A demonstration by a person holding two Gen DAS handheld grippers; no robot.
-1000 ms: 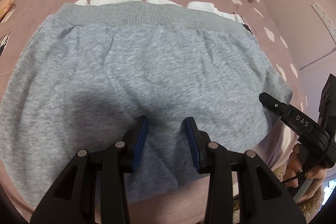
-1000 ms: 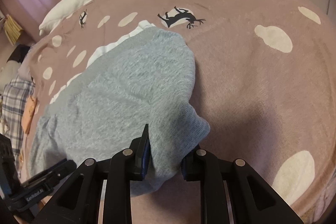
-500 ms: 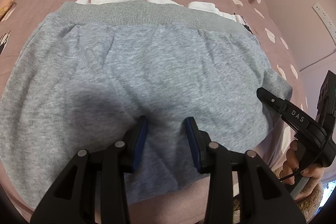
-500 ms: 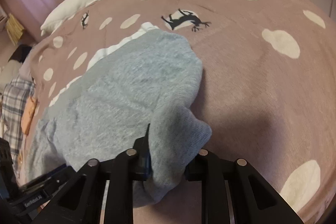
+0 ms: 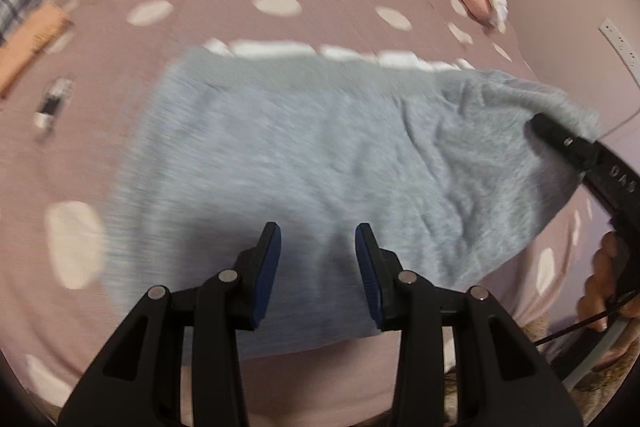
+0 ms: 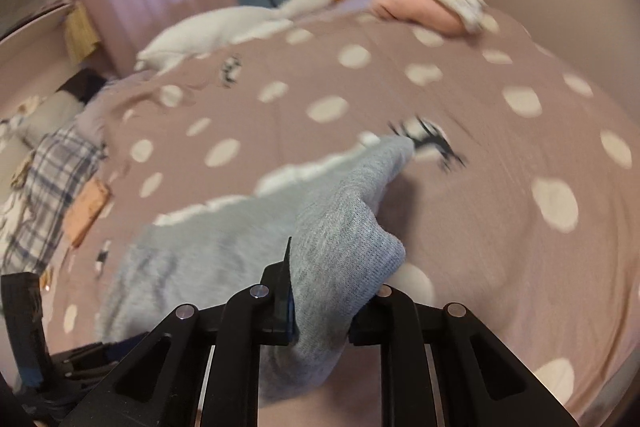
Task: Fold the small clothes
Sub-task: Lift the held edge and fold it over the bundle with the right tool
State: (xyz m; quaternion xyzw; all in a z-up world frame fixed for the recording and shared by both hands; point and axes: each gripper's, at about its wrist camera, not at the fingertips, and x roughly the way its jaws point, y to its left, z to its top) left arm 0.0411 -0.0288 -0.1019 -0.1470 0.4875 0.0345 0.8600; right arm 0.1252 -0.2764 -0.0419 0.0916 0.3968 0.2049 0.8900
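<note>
Right wrist: goose toy (image 6: 224, 27) beyond shorts (image 6: 340, 227)

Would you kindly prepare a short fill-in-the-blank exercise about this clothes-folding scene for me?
1. The right tool is clamped on the soft ____ knit garment.
2. The mauve bedspread is patterned with white ____.
3. The left tool has ____ pads, parted above the garment.
4. A folded ____ cloth lies at the bed's far end.

Missing words: grey; spots; blue; pink
</note>
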